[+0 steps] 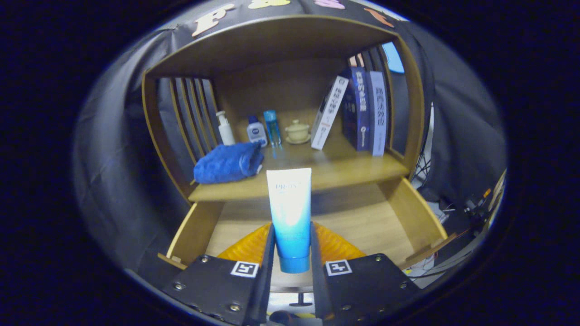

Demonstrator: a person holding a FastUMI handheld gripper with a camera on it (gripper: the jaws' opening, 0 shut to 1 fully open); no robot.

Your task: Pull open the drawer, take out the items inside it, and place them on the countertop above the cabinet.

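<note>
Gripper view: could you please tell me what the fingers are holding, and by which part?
The gripper is shut on a tube, fingers pressing its lower sides just above the cap.

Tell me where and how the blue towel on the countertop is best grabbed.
Judging from its pose, grip the blue towel at its rolled right end, coming from above with the jaws across the roll; that bunched end sits proud of the countertop and looks compressible. The pump bottle stands close behind, so a rear approach seems poor. The gripper is now shut on the tube.
</note>
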